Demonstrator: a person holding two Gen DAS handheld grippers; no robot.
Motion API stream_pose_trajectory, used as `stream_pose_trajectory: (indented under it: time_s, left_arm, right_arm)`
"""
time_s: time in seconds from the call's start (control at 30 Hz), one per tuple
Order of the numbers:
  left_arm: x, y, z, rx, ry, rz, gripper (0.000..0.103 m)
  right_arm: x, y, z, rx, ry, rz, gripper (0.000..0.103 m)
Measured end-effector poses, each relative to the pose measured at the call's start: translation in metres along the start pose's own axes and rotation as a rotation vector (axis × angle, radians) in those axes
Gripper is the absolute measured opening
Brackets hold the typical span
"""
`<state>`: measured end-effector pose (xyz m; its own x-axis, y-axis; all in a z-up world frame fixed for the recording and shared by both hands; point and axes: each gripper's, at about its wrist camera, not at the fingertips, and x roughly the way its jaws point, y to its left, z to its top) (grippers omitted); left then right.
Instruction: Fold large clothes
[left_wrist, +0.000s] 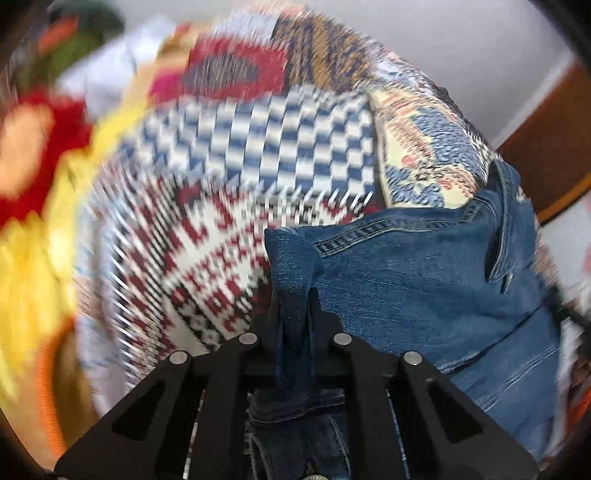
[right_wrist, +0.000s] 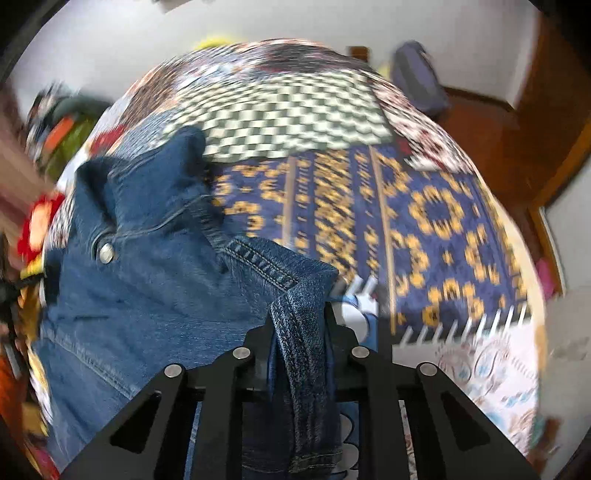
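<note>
Left wrist view: a denim jacket (left_wrist: 424, 280) fold is clamped by the left gripper (left_wrist: 295, 295); another fold is pinched by the right gripper (right_wrist: 299, 314), above the patterned quilt (right_wrist: 406, 206).

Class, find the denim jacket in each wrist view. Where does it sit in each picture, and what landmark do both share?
Left wrist: the denim jacket fills the lower right, a fold pinched in the left tongs.
Right wrist: it fills the lower left, its hem pinched in the right tongs.
Shared landmark: the patchwork bedspread underneath, with its checkered panel.
</note>
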<state>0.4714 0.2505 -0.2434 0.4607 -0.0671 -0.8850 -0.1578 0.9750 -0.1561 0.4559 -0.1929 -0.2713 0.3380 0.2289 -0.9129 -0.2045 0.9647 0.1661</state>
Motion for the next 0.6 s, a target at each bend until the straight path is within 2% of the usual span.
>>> stream_pose_trajectory:
  time_s: [0.1,0.3,0.47,0.6]
  left_arm:
    - [-0.027,-0.009,0.009,0.070,-0.078,0.069,0.009]
    - [-0.062,0.017,0.023,0.024,-0.145,0.109,0.009]
    - [-0.048,0.056,0.010,-0.024,-0.105,0.174,0.009]
    - [-0.025,0.071,-0.001,0.006,-0.086,0.212,0.010]
  right_arm:
    - [-0.005,0.018,0.021,-0.107,0.017,-0.017,0.016]
    - [-0.003,0.058,0.074,-0.209,-0.005,-0.060,0.016]
    - [0.017,0.094,0.108,-0.254,-0.058,-0.108,0.016]
    - [0.047,0.109,0.115,-0.257,-0.061,-0.147,0.016]
